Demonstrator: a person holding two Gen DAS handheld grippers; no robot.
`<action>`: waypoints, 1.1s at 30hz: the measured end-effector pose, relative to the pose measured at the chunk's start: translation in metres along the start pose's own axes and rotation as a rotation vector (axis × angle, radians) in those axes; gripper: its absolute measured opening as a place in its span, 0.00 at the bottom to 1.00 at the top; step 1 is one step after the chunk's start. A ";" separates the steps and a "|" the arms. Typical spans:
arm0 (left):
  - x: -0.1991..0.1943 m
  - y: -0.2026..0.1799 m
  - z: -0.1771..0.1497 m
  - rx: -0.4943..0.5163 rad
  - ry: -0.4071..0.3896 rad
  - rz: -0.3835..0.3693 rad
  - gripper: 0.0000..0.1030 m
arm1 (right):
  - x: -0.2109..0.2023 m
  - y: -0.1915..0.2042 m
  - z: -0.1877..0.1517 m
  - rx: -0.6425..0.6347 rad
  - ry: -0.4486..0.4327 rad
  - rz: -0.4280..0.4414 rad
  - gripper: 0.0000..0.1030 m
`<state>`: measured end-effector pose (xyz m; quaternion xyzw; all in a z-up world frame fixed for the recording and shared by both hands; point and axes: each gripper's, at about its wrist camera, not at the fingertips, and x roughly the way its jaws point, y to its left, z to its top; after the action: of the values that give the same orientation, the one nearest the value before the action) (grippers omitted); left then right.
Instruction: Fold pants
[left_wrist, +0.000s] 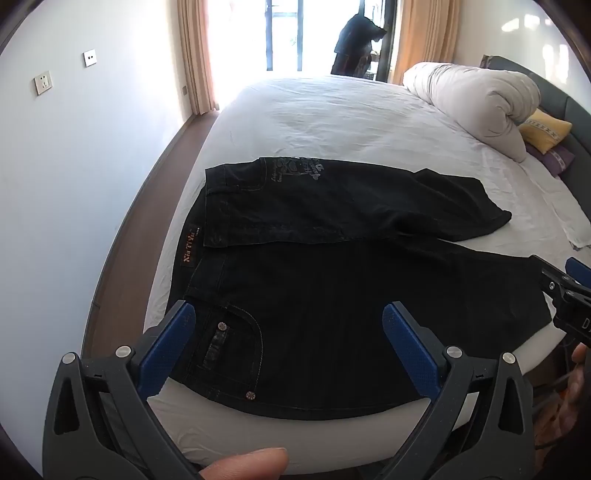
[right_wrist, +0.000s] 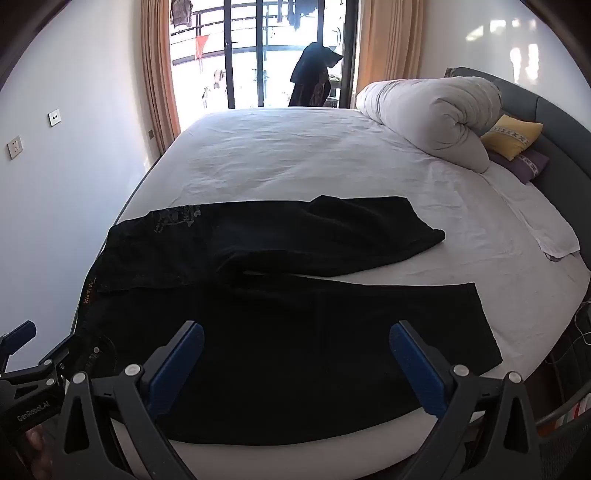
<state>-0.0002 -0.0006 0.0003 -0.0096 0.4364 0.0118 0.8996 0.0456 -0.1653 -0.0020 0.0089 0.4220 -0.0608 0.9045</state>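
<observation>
- The black pants (left_wrist: 332, 295) lie spread on the white sheet of the bed (left_wrist: 332, 122), close to its near edge, with the waistband toward the left and the legs running to the right.
- One leg lies flat along the near edge; the other is angled away toward the middle of the mattress, its upper part folded over so that a pale printed design (left_wrist: 291, 168) on the fabric shows.
- An orange-lettered label (left_wrist: 189, 247) sits at the waistband, and a riveted front pocket (left_wrist: 236, 350) faces up near the left corner.
- The left claw (left_wrist: 291, 325) hangs over the waistband end with its blue-padded fingers (left_wrist: 410, 347) spread wide, nothing between them and no contact with the cloth visible.
- The right claw (right_wrist: 295, 350) hangs over the near leg, likewise spread fully apart and gripping nothing; its pads stand clear of the fabric.
- Each claw shows at the edge of the other's view, so the two are side by side over the near leg.
- A fingertip (left_wrist: 251, 461) of the person shows at the bottom of the left wrist view.
- Farther back, a rolled white duvet (right_wrist: 432, 118) rests toward the headboard side, with a yellow pillow (right_wrist: 511, 134) just behind it.
- Beyond the bed, a dark garment (right_wrist: 314, 74) hangs by the bright balcony door.
</observation>
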 end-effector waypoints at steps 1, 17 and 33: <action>0.000 0.000 0.000 -0.002 0.002 -0.002 1.00 | 0.000 -0.001 0.000 0.007 0.001 0.005 1.00; 0.000 0.000 0.000 -0.005 0.003 -0.007 1.00 | 0.006 -0.005 -0.005 0.005 0.019 0.003 1.00; 0.000 0.000 0.000 -0.006 0.004 -0.009 1.00 | 0.006 0.000 -0.012 0.005 0.025 0.001 1.00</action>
<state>0.0000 -0.0001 0.0002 -0.0144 0.4380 0.0092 0.8988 0.0408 -0.1655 -0.0144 0.0121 0.4332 -0.0612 0.8991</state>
